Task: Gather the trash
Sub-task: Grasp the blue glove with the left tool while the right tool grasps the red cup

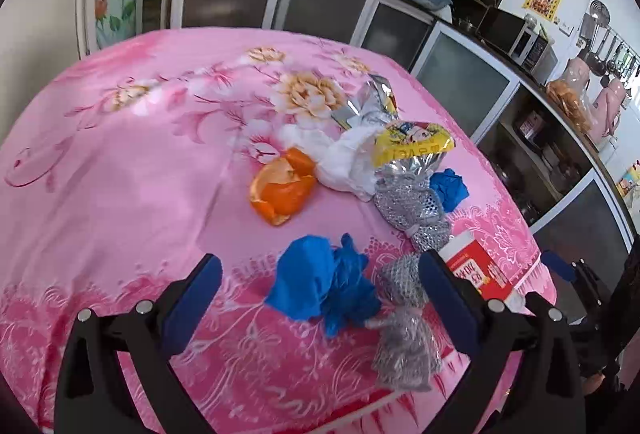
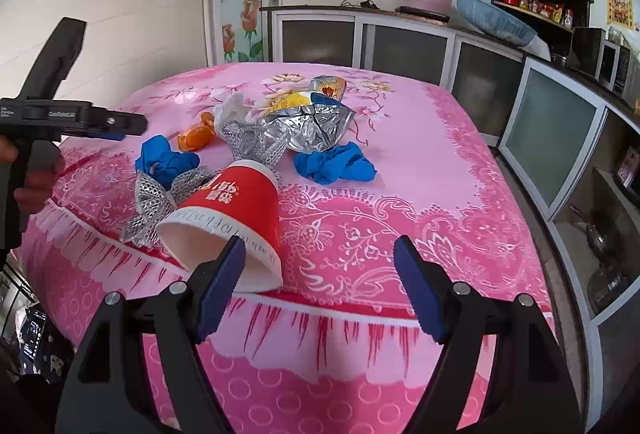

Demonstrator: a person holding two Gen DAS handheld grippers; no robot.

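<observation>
Trash lies on a pink flowered tablecloth (image 1: 120, 161). My left gripper (image 1: 320, 284) is open, its jaws on either side of a crumpled blue glove (image 1: 320, 284) and a silver mesh wrapper (image 1: 404, 346). Beyond lie orange peel (image 1: 282, 189), white tissue (image 1: 344, 157), a yellow snack bag (image 1: 414, 141), foil (image 1: 374, 101) and a second blue glove (image 1: 448, 187). My right gripper (image 2: 320, 274) is open at the table's near edge. A red paper cup (image 2: 232, 218) lies on its side, its rim by the left fingertip (image 2: 230, 262). The left gripper (image 2: 96, 123) also shows in the right wrist view.
Kitchen cabinets (image 2: 404, 45) and a counter with a microwave (image 2: 612, 63) run along the back and right. Open shelves with pots (image 1: 560, 161) stand right of the table. The tablecloth (image 2: 400, 161) hangs over the near edge.
</observation>
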